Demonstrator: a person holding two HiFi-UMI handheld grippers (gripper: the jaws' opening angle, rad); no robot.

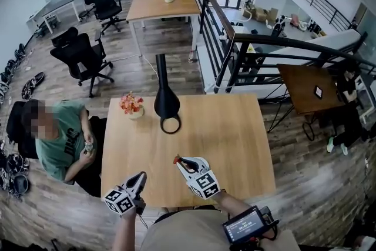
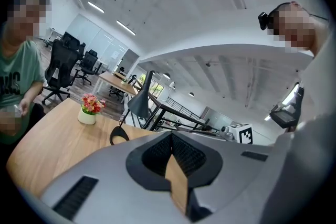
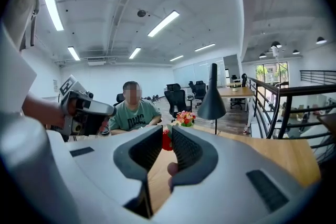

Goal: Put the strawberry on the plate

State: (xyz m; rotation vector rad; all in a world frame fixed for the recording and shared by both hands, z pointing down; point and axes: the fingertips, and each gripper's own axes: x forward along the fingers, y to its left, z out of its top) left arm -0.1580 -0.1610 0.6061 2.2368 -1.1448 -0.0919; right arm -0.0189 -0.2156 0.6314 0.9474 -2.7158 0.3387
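Note:
A small red strawberry [image 1: 176, 159] is pinched between the tips of my right gripper [image 1: 178, 161], a little above the wooden table [image 1: 235, 138] near its front middle. In the right gripper view the strawberry [image 3: 166, 140] sits at the far end of the shut jaws of my right gripper [image 3: 167, 136]. My left gripper [image 1: 141, 176] hovers at the table's front left edge; its jaws meet at the tips with nothing between them [image 2: 169, 137]. I see no plate in any view.
A black cone lamp [image 1: 166, 101] with a ring base stands at the table's back middle. A small flower pot [image 1: 131, 106] is at the back left corner. A person in a green shirt [image 1: 59, 138] sits left of the table. A railing [image 1: 235, 62] runs behind.

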